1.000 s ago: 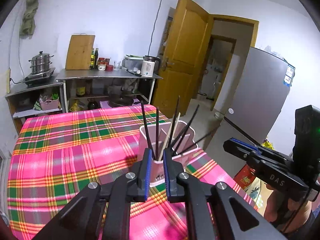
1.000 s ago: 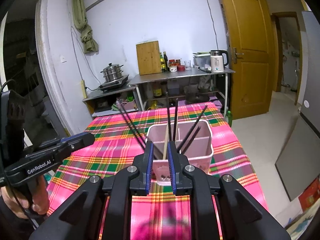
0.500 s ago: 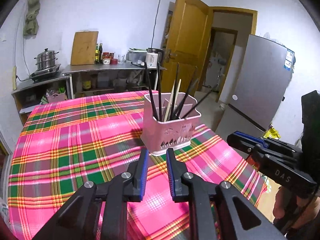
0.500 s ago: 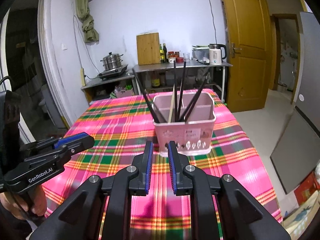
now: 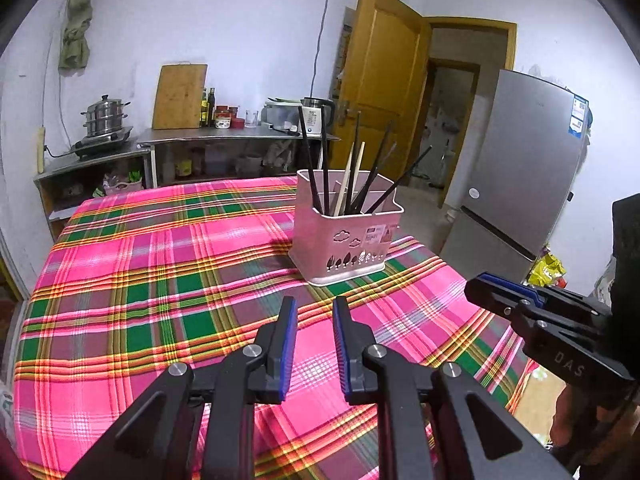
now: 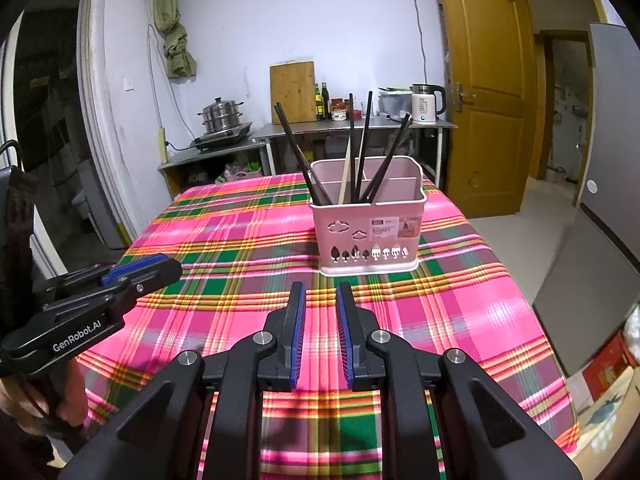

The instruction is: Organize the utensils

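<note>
Left wrist view: left hand-held gripper (image 5: 314, 310) parted a little, holding nothing, above the near edge of the worktop (image 5: 132, 280). Pink utensil basket (image 5: 346, 236) upright near the far right corner, chopsticks (image 5: 348, 176) standing inside. Right hand-held gripper (image 5: 478, 284) entering from the right, side-on, so cannot tell its opening here.

Right wrist view: same gripper (image 6: 320, 294) slightly agape and empty, basket (image 6: 368, 220) dead ahead. Left one (image 6: 172, 268) low at the left edge. Probably finishing up; best to retreat straight and level, clear of the leaning sticks. Basket floor and rear compartments hidden, label unreadable, near worktop edge cut off.
</note>
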